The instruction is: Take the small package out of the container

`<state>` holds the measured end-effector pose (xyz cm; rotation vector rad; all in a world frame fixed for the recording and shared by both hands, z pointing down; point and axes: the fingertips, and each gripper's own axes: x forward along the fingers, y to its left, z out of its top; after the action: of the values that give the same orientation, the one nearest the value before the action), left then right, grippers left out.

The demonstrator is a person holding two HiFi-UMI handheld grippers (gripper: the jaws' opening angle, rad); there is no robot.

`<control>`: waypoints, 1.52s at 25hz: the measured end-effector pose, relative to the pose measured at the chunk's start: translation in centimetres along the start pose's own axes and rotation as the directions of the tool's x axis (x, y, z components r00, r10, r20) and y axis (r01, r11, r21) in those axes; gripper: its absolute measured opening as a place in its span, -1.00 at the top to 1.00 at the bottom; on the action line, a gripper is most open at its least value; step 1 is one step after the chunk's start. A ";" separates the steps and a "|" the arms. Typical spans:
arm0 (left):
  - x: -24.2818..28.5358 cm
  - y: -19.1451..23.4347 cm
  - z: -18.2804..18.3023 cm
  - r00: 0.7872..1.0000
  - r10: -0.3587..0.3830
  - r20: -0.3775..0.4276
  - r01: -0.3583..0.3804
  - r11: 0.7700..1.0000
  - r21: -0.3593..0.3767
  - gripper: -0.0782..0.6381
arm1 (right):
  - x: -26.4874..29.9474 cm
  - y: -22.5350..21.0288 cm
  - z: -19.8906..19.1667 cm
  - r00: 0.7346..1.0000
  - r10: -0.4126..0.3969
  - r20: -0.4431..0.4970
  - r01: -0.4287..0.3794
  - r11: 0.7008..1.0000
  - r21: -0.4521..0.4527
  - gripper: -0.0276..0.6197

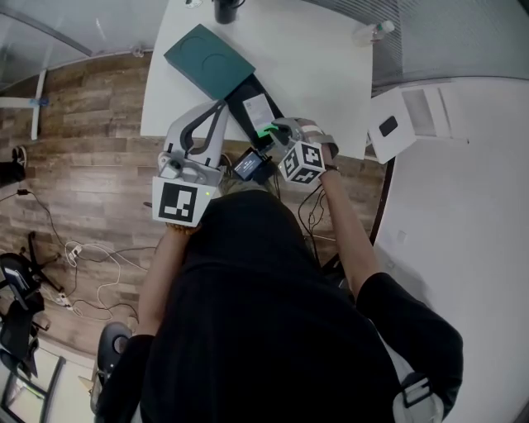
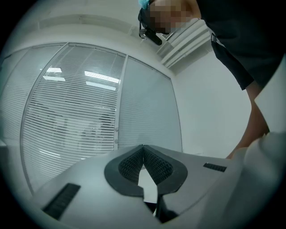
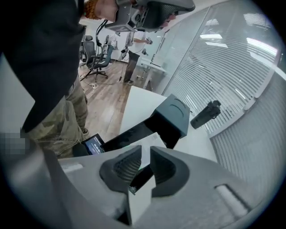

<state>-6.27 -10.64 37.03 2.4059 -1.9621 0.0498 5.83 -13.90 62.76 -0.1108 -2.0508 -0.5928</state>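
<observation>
A dark teal container (image 1: 208, 58) lies on the white table (image 1: 322, 58), and its black inner tray (image 1: 248, 95) is slid out toward me. A small white package (image 1: 259, 109) lies in that tray. My right gripper (image 1: 270, 132) hovers at the tray's near end. In the right gripper view the right gripper (image 3: 145, 150) has its jaws a little apart, with the white package (image 3: 142, 142) showing through the gap and the teal container (image 3: 176, 112) beyond. My left gripper (image 1: 216, 107) is held up left of the tray; in its own view the left gripper (image 2: 143, 147) is shut on nothing and faces window blinds.
A small black device with a lit screen (image 1: 250, 165) sits at the table's near edge. A black object (image 1: 227, 10) and a bottle (image 1: 372, 31) stand at the far side. A white box (image 1: 413, 116) rests on another white table at the right. Cables lie on the wood floor (image 1: 83, 281).
</observation>
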 end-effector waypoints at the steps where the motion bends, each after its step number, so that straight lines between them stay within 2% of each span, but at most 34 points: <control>1: 0.1 0.1 0.1 1.000 0.005 0.004 -0.005 1.000 -0.001 0.78 | 0.4 0.2 -0.2 1.000 0.016 -0.009 -0.017 1.000 -0.024 0.73; 10: 0.2 0.1 0.3 1.000 0.015 -0.002 -0.015 1.000 0.004 0.78 | 2.3 1.6 -1.4 0.987 0.143 -0.079 -0.151 0.982 -0.114 0.50; 15: 0.0 0.1 0.4 1.000 0.022 0.007 -0.022 1.000 0.003 0.78 | 3.3 2.6 -1.9 0.970 0.209 -0.127 -0.233 0.949 -0.211 0.34; 20: -0.2 0.1 0.5 0.999 0.031 0.014 -0.030 0.999 -0.011 0.78 | 4.4 3.4 -1.7 0.959 0.247 -0.139 -0.278 0.916 -0.289 0.33; 22: -0.3 0.3 0.4 0.999 0.038 0.014 -0.038 0.999 -0.011 0.78 | 4.8 3.8 -1.9 0.950 0.271 -0.155 -0.307 0.901 -0.305 0.31; 24: -0.4 0.4 0.5 0.999 0.045 0.018 -0.045 0.999 -0.010 0.78 | 5.1 4.2 -2.1 0.941 0.293 -0.170 -0.332 0.895 -0.298 0.19; 33: -0.7 0.6 0.5 0.998 0.065 0.021 -0.065 0.998 -0.008 0.78 | 6.4 5.5 -3.3 0.926 0.317 -0.206 -0.369 0.874 -0.316 0.13; 38: -1.0 0.6 0.5 0.998 0.064 0.020 -0.064 0.998 -0.003 0.78 | 6.6 5.6 -3.2 0.936 0.290 -0.200 -0.342 0.884 -0.319 0.13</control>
<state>-7.01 -9.82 36.53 2.3514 -2.0458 0.0256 6.54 -11.50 71.65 -0.5859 -1.7165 -0.7288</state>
